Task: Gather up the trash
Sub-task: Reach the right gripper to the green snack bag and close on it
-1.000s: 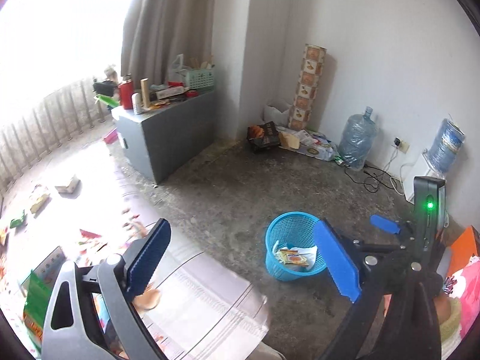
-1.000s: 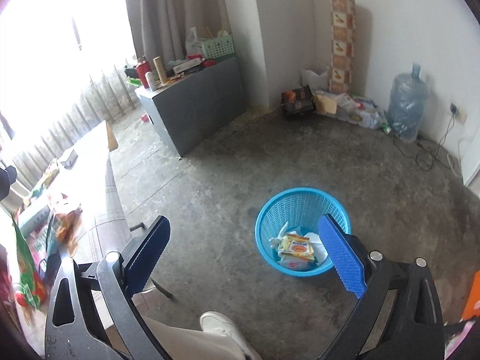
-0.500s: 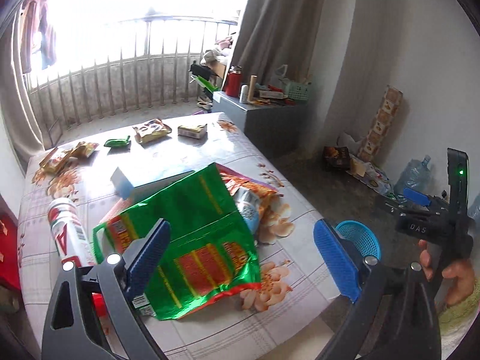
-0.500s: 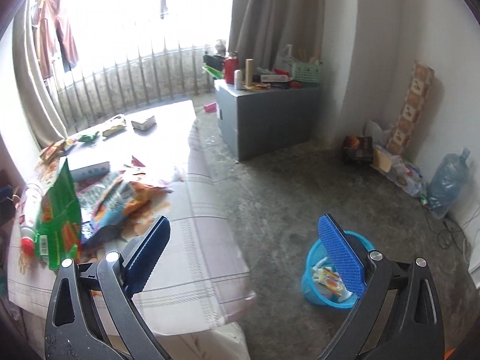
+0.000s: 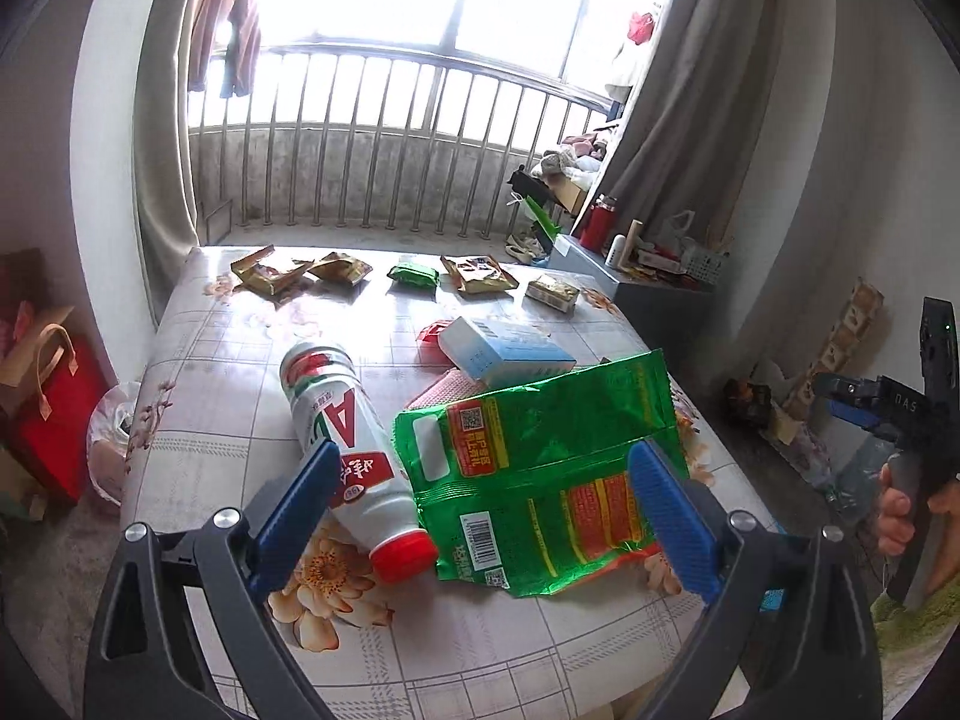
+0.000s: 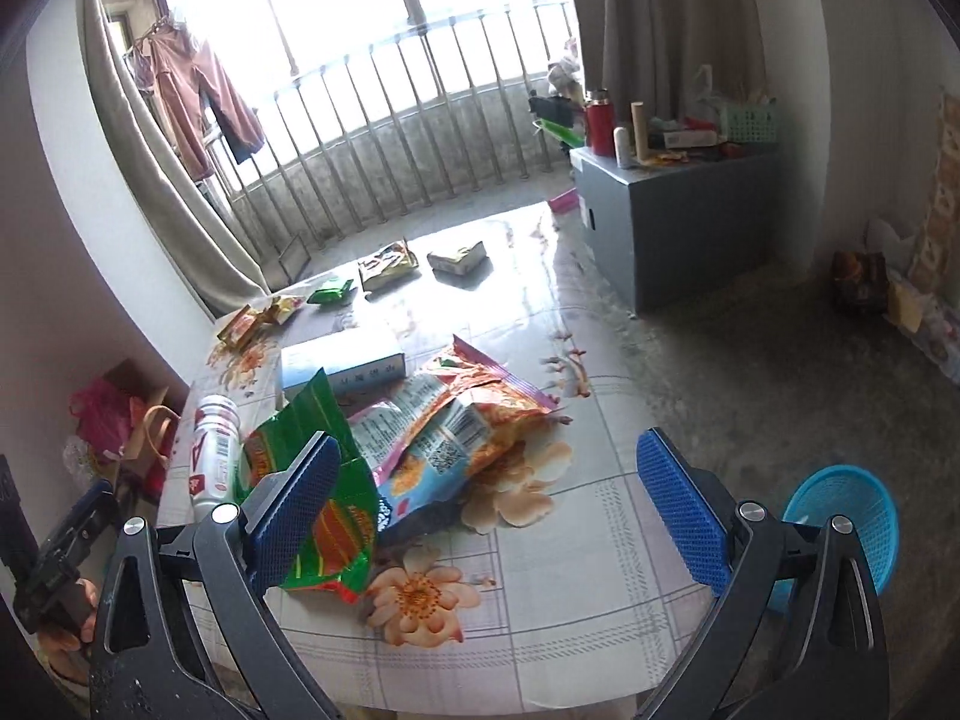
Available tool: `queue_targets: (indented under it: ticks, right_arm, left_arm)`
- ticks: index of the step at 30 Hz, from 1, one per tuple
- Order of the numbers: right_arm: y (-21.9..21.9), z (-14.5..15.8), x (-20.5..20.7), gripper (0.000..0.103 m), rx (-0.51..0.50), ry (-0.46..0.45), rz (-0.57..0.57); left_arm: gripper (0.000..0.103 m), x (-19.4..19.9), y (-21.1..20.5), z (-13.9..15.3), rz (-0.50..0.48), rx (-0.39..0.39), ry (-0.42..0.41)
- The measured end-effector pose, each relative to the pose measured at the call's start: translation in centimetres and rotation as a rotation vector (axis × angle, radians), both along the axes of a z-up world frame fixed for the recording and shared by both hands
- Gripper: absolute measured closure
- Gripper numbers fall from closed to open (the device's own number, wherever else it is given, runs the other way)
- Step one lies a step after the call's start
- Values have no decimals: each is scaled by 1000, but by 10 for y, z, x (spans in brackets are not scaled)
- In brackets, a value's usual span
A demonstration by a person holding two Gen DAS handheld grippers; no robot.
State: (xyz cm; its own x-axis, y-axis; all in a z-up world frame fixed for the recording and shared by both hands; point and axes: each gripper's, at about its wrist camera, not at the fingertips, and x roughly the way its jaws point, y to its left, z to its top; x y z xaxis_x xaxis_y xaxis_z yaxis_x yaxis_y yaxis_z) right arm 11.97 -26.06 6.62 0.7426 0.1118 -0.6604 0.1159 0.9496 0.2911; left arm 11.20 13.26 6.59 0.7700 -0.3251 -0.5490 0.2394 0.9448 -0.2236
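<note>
Green bag [image 5: 540,468]: lies on the table [image 5: 228,420], between the left gripper's [image 5: 486,516] spread fingers.
Bottle [image 5: 345,450]: beside the bag, by the left finger.
Right gripper [image 6: 489,510]: released, empty, over the table edge.
Basket [image 6: 852,516]: on the floor, right.

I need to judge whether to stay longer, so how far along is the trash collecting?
Early. Done: I can't tell; the blue basket on the floor hides its contents here. In hand: nothing, the left gripper and right gripper both have jaws open and empty. Left: the green bag, white bottle, orange snack bag, blue box and small wrappers on the table.
</note>
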Motion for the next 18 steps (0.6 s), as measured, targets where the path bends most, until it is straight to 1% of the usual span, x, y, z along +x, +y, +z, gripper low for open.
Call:
queue_targets:
  ticks: [3, 6, 8, 9, 11, 14, 16, 18]
  right_arm:
    - [5, -4, 2, 8, 136, 17, 41]
    - [14, -18, 10, 9, 294, 42, 119]
    - [26, -29, 14, 18, 355, 76, 170]
    - [32, -33, 17, 20, 360, 91, 186]
    - [44, -39, 26, 28, 345, 106, 214]
    - [57, -37, 42, 32, 315, 93, 260]
    - [65, -37, 58, 36, 277, 94, 283]
    - [68, -42, 75, 43, 262, 123, 302]
  left_arm:
    - [9, 5, 1, -3, -11, -13, 6]
    - [9, 11, -3, -8, -15, -12, 16]
    - [9, 14, -3, -12, -21, -13, 26]
    - [9, 15, -4, -14, -26, -15, 31]
    - [9, 17, -5, -17, -34, -16, 40]
    - [9, 21, -7, -21, -47, -14, 54]
    - [9, 23, -9, -24, -53, -16, 62]
    - [9, 25, -10, -26, -60, -22, 70]
